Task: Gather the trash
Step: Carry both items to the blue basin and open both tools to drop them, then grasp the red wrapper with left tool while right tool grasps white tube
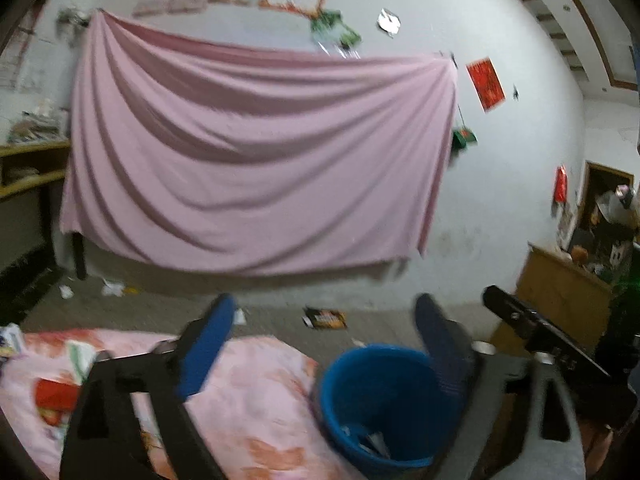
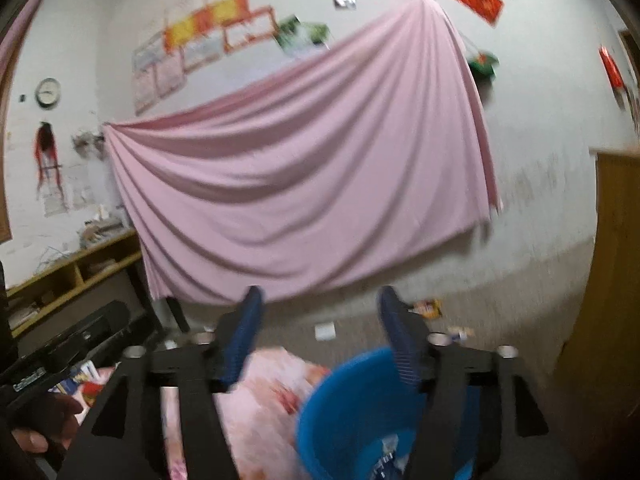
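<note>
Below both grippers, at about 5 o'clock in the left wrist view, stands a blue bucket (image 1: 376, 404) on the floor beside a pink floral bedspread (image 1: 256, 408). Scraps of trash (image 1: 370, 442) lie in its bottom. The left gripper (image 1: 324, 312) has its 2 blue fingers (image 1: 208, 344) spread wide with nothing between them. The right gripper (image 2: 318, 304) is likewise released and empty, and the same bucket (image 2: 352, 412) sits under its right-side finger at 5 o'clock. More litter is scattered on the grey floor: a dark and orange wrapper (image 1: 325, 318) at 6 o'clock of the pink sheet (image 1: 256, 148) hung on the wall, and white paper scraps (image 1: 112, 287) at 9 o'clock of that wrapper. Both views are blurred.
</note>
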Tool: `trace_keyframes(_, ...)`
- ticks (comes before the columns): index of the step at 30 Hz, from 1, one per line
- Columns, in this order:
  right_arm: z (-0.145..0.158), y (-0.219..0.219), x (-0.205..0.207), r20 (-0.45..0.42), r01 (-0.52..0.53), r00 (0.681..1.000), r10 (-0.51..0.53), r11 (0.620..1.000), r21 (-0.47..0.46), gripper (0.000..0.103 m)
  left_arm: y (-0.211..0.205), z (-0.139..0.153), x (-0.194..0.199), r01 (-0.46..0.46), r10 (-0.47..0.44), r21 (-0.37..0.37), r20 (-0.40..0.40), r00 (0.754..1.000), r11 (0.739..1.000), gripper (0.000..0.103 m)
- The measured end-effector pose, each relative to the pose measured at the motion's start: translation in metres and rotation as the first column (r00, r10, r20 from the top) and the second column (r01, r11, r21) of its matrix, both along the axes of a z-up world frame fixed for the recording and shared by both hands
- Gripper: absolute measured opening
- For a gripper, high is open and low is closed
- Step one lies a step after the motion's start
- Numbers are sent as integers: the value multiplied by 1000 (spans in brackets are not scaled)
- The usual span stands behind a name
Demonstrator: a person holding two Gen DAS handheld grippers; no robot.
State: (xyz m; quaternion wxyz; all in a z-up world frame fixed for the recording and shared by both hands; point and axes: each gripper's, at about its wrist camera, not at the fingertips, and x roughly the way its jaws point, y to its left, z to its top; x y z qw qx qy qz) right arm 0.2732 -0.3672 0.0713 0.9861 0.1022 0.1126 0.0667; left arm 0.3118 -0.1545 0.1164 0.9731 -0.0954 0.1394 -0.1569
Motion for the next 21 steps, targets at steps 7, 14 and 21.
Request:
trace_keyframes(7, 27, 56, -21, 129, -44, 991, 47, 999, -30, 103, 70, 10, -40, -144, 141, 29, 77, 987, 989, 101)
trace_keyframes(14, 28, 114, -39, 209, -126, 968, 138, 990, -68, 103, 131, 0, -77, -257, 247, 57, 143, 958, 965, 101)
trace_keyframes(21, 17, 159, -49, 249, -158, 952, 180, 982, -104, 103, 187, -14, -102, -326, 312, 46, 186, 932, 944, 101)
